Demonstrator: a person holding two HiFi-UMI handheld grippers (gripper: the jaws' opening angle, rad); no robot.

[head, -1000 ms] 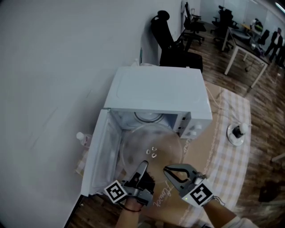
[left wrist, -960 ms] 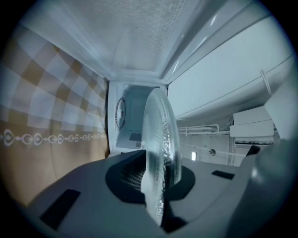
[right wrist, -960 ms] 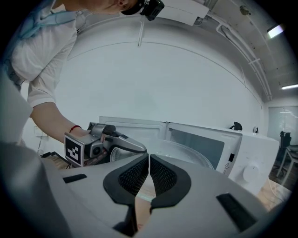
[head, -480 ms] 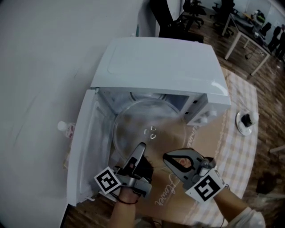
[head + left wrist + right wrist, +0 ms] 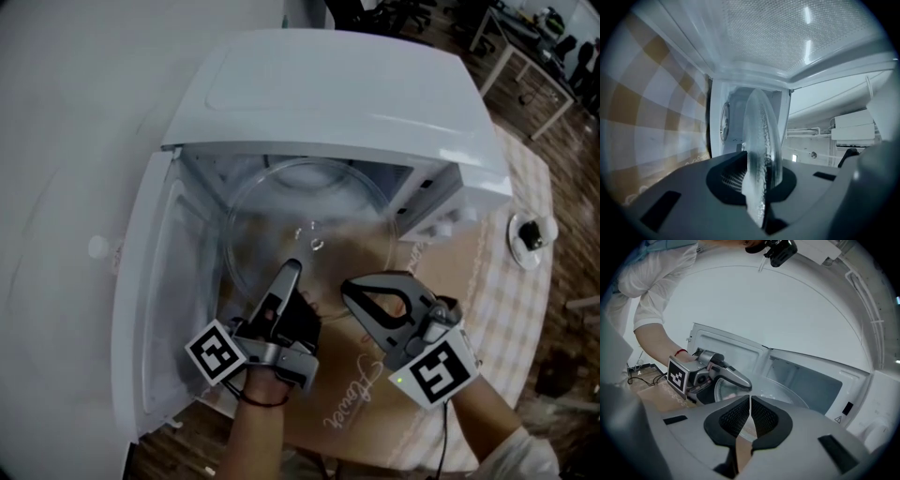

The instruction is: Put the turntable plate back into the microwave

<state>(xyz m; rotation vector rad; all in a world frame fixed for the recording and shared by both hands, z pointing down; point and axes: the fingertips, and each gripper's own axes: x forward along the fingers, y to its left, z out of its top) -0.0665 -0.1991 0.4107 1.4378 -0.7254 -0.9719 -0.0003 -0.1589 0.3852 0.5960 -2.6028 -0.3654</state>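
The white microwave (image 5: 328, 84) stands with its door (image 5: 150, 281) swung open to the left. The clear glass turntable plate (image 5: 281, 216) lies level, its far half inside the cavity. My left gripper (image 5: 289, 272) is rolled on its side and shut on the plate's near rim; in the left gripper view the plate (image 5: 761, 140) stands edge-on between the pads. My right gripper (image 5: 349, 285) is shut with nothing between its pads, its tips at the plate's near rim. Whether they touch the glass I cannot tell. In the right gripper view the plate (image 5: 783, 397) lies just beyond the shut jaws.
The control panel with knobs (image 5: 441, 220) is right of the cavity. A brown mat (image 5: 347, 412) lies on a checked tablecloth (image 5: 511, 319) in front. A small white dish (image 5: 528, 234) sits at the right. A bottle cap (image 5: 98, 247) shows left of the door.
Both grippers and the plate have moved forward toward the microwave and a little down. The plate's far edge has gone deeper into the cavity. The left grip has stayed the same.
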